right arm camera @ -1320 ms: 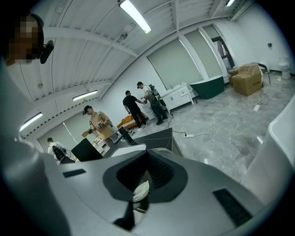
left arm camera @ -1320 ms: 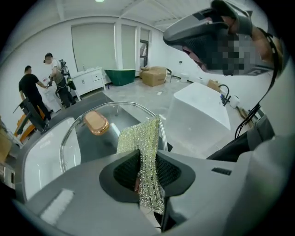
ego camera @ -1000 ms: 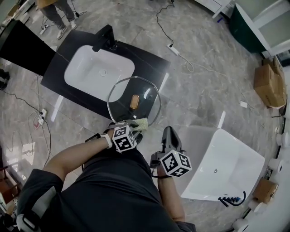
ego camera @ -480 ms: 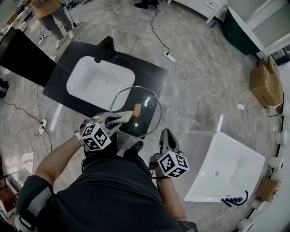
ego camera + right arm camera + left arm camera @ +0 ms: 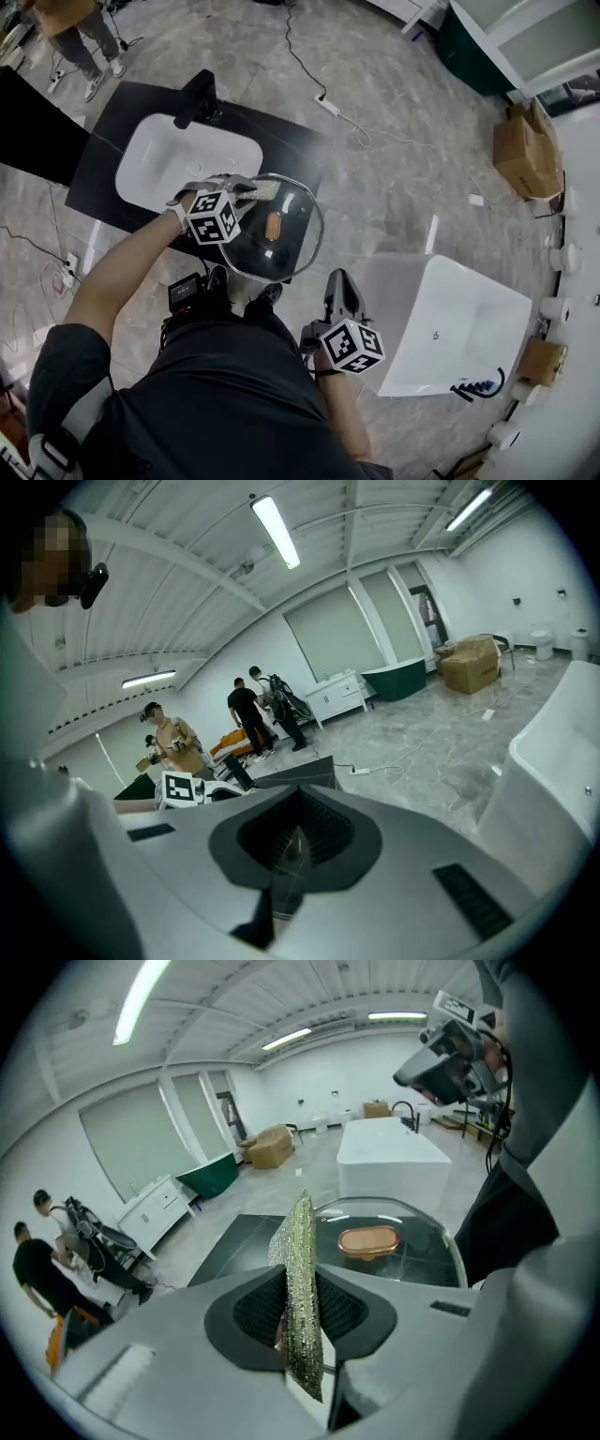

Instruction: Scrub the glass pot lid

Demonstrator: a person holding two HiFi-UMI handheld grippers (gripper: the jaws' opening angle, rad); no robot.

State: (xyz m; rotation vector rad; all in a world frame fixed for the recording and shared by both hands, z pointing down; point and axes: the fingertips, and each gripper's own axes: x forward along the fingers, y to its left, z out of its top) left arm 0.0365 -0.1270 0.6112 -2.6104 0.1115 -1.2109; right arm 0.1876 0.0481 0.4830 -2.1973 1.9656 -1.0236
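- Overhead, the glass pot lid (image 5: 295, 211) was seen above the near edge of the black bench (image 5: 300, 141), beside the white basin (image 5: 183, 159), with its brown knob (image 5: 273, 226) turned upward.
- The left tongs (image 5: 305, 1326) were clamped on a glittery green scrub pad (image 5: 300, 1241), which was held upright on its edge between the two dark pads.
- The scrub pad was brought to the far left part of the lid's rim; whether it was touching the glass could not be told.
- The right tongs (image 5: 292, 850) were closed narrowly on a thin, glassy edge, taken to be the lid's near rim, and the lid was carried from that side.
- The left tongs' marker cube (image 5: 215, 217) was seen just over the lid's left edge.
- A white bathtub (image 5: 450, 319) was seen on the marble floor (image 5: 394, 187) to the right, well apart from the lid.
- A black tap (image 5: 195, 98) was set at the far side of the basin.
- Several people (image 5: 248, 714) were seen standing well off in the background.
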